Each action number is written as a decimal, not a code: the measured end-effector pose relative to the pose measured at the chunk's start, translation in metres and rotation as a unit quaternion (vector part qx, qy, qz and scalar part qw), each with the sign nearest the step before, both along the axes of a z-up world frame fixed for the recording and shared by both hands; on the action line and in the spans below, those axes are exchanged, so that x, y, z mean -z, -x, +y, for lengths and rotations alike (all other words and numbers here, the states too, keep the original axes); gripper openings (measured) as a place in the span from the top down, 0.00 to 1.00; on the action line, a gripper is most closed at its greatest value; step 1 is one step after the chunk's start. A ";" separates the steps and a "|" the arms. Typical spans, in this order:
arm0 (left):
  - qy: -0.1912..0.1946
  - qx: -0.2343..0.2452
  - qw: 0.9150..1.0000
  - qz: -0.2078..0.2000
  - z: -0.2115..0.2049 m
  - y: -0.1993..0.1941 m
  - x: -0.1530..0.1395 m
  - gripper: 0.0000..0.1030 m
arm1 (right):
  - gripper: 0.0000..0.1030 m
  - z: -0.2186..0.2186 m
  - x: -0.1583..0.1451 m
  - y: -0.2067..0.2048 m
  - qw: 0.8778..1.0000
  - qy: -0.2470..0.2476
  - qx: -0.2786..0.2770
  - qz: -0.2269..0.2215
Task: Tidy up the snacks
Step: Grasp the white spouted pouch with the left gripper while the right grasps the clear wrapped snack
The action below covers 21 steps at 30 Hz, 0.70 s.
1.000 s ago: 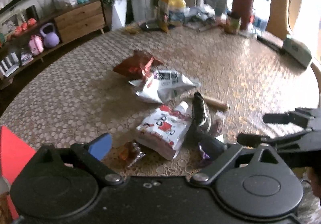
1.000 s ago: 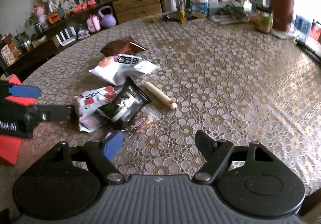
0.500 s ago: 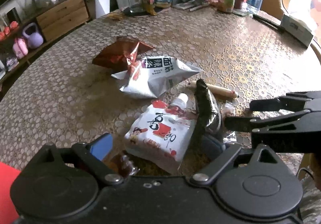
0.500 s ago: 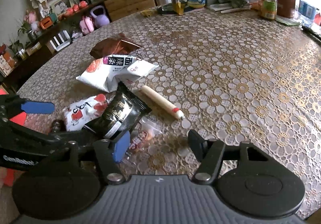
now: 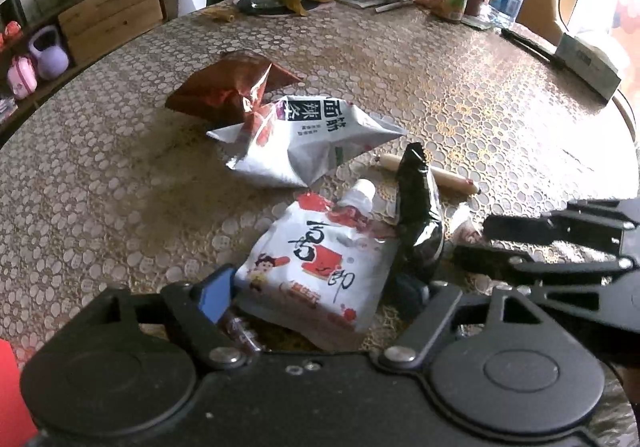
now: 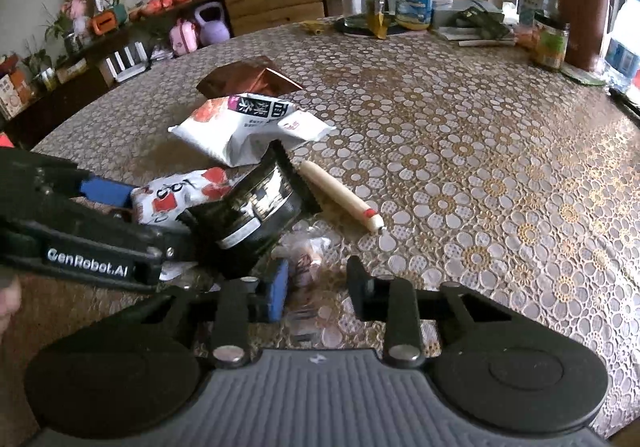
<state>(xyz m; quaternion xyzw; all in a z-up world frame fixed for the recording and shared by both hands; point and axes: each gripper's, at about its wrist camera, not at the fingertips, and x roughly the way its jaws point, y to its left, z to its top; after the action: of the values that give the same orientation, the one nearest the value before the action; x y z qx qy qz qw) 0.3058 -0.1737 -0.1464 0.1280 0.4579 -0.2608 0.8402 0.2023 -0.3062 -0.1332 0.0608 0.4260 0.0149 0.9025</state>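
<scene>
Snacks lie in a loose pile at the middle of the round table (image 6: 480, 151), which is covered in a flowered lace cloth. In the right wrist view a brown bag (image 6: 248, 81) sits uppermost, a white bag (image 6: 244, 127) just below it, then a white pouch with red print (image 6: 180, 195) and a black packet (image 6: 256, 211) leaning on it, with a sausage stick (image 6: 340, 195) to their right. A small clear-wrapped candy (image 6: 308, 259) lies lowest, between the jaws of the right gripper (image 6: 316, 291), which are closing around it; whether the pads touch it yet cannot be told. In the left wrist view the left gripper (image 5: 316, 299) is at the bottom, its jaws closing with the pouch (image 5: 320, 267) between them, not yet pressing it.
</scene>
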 end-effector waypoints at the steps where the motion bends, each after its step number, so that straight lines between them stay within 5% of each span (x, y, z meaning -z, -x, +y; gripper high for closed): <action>1: 0.000 -0.001 1.000 0.000 0.000 0.000 0.000 0.24 | 0.84 -0.001 0.000 0.000 1.000 0.000 0.001 0.000; 21: 0.012 -0.067 0.998 -0.017 0.028 0.037 -0.036 0.26 | 0.84 0.000 -0.044 0.036 0.999 -0.021 0.002 -0.028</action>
<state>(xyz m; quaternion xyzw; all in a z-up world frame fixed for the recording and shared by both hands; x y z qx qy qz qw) 0.2691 -0.1454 -0.1101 0.0911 0.4482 -0.2076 0.8647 0.1660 -0.3064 -0.0890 0.0803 0.3997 0.0239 0.9128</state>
